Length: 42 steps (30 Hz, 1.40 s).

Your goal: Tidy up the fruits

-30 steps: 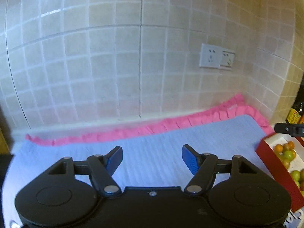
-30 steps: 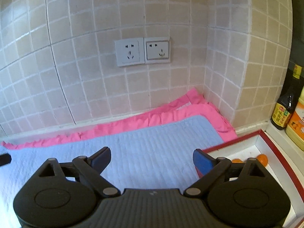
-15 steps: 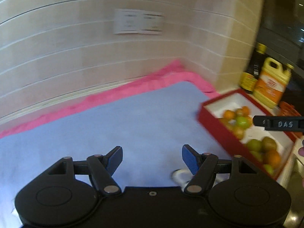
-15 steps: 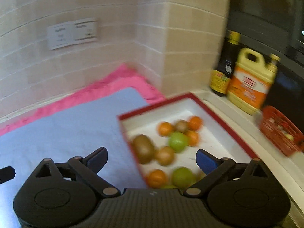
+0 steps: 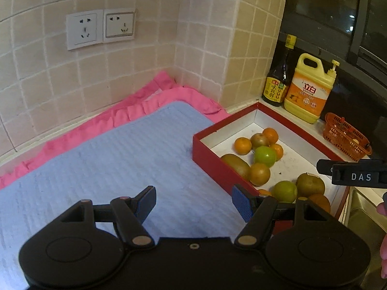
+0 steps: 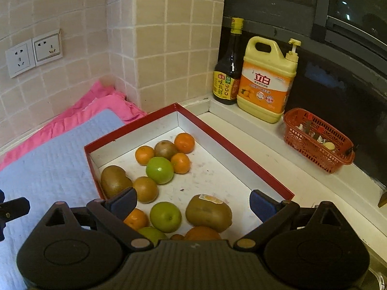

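Right tongs (image 6: 191, 200) hang spread wide and empty over the fruit (image 6: 159, 170) in the red box (image 6: 241, 149). Left tongs (image 5: 192, 201) (also parted, gripping nothing) hover over the blue mat (image 5: 121, 154), just beside the box's near wall on the desk.

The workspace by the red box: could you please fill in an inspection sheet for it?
Surface: blue mat over a pink cloth, beside a white counter.
Job's things: red box holding mixed fruits: oranges, green apples, kiwis; none sorted yet.
Clutter: dark bottle, yellow jug, orange basket along the ledge.
Grippers: left gripper open and empty over the mat; right gripper open and empty over the box.
Cables: nothing seen.
Surroundings: tiled wall, two sockets, dark window.
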Each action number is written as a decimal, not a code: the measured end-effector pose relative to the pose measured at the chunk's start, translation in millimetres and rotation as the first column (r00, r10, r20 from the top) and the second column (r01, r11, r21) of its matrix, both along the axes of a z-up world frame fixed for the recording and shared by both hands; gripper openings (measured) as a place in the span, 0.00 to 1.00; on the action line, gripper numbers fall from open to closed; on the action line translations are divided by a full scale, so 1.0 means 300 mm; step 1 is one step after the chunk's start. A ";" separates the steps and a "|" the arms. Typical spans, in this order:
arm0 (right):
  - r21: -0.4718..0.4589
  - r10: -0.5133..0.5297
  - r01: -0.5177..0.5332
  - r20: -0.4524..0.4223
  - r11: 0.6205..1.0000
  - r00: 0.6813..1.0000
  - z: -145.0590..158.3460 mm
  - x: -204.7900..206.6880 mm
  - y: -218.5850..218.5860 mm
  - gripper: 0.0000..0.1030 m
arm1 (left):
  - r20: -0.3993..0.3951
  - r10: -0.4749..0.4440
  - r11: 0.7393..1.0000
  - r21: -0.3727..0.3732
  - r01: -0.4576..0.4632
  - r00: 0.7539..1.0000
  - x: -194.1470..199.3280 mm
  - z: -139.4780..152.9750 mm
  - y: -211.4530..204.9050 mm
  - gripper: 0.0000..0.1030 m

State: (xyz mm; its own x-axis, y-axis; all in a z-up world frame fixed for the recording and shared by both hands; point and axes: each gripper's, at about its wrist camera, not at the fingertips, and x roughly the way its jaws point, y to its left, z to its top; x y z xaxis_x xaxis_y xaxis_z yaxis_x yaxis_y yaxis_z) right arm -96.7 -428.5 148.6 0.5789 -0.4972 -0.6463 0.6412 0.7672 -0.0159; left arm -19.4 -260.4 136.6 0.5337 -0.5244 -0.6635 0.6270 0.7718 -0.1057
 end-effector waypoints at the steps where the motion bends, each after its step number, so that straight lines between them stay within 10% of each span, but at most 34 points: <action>1: 0.001 -0.003 0.003 -0.004 1.000 1.000 -0.004 0.000 -0.003 0.98 | -0.001 -0.002 1.000 0.002 0.002 1.000 0.001 -0.003 -0.006 0.79; 42: 0.042 0.054 -0.055 0.014 0.998 0.998 -0.017 0.003 0.031 0.98 | -0.005 0.034 0.999 0.000 -0.034 0.999 -0.074 0.009 0.040 0.79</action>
State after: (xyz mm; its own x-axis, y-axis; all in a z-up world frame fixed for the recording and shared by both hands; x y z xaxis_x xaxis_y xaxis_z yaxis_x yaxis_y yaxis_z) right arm -95.7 -419.3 143.5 0.6129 -0.4372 -0.6582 0.5982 0.8009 0.0250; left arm -41.4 -248.4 139.3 0.5479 -0.5063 -0.6659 0.6001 0.7925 -0.1088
